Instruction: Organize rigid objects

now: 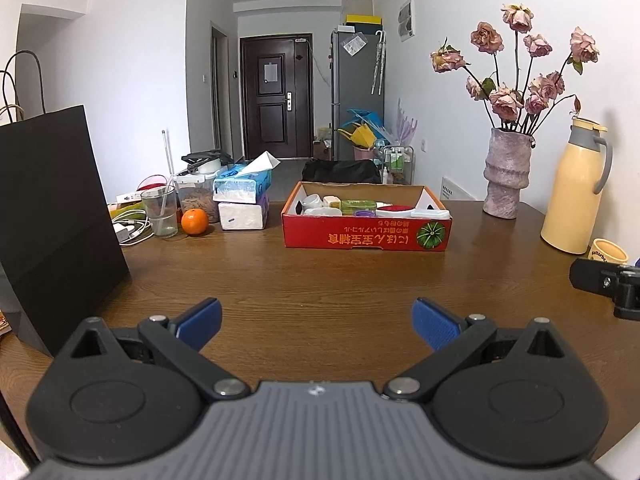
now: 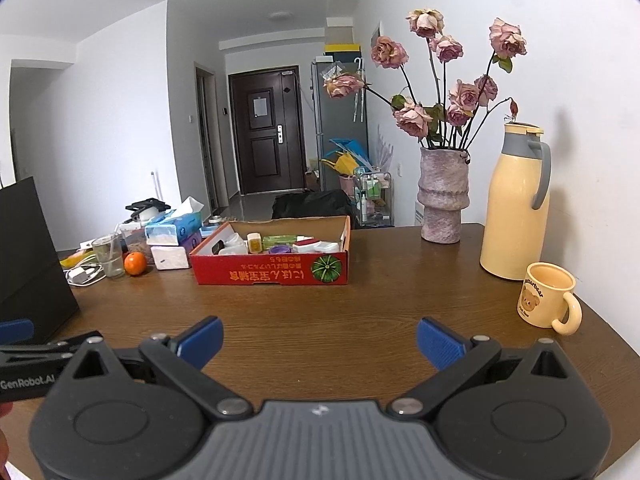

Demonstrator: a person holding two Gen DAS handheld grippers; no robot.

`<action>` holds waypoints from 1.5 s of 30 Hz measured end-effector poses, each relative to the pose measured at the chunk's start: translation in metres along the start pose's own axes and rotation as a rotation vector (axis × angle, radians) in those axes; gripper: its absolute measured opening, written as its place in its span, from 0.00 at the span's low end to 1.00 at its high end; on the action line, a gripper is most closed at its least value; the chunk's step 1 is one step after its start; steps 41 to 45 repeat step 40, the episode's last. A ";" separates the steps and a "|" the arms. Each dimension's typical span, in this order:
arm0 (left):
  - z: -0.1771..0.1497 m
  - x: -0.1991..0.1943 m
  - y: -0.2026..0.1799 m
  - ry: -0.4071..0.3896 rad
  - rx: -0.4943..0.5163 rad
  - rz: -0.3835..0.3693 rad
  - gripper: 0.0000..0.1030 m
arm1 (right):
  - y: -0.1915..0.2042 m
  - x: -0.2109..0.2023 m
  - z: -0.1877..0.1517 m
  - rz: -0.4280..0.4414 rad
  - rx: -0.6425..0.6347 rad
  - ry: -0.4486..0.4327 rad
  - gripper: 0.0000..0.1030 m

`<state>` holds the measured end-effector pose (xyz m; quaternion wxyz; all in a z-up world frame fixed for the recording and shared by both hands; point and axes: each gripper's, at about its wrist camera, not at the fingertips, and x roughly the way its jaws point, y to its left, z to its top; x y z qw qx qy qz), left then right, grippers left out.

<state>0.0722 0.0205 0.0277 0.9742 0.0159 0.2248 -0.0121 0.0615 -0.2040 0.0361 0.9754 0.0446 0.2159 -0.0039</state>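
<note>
Wooden table (image 1: 320, 272) bears a red box (image 1: 366, 232) before a white-walled hallway; both tongs (image 1: 316, 322) (image 2: 320, 342) gape wide, empty.

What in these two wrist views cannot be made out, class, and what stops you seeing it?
- Red box contents: both views, near wall hides the lower parts; items too small to name.
- Mug: left wrist view, right hand-held gripper covers its lower part.
- Black bag interior: both views, its side faces us.
- Left hand-held gripper: right wrist view, cut off by the edge.

mug (image 1: 609, 251) cut off, box (image 1: 367, 227) contents perhaps jars
</note>
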 end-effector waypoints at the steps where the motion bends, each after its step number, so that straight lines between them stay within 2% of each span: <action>1: 0.000 0.000 0.000 0.000 0.000 0.000 1.00 | 0.000 0.000 0.000 0.000 0.001 0.000 1.00; 45: 0.001 -0.005 -0.004 -0.016 0.007 -0.016 1.00 | 0.000 -0.001 0.000 -0.001 -0.001 -0.002 1.00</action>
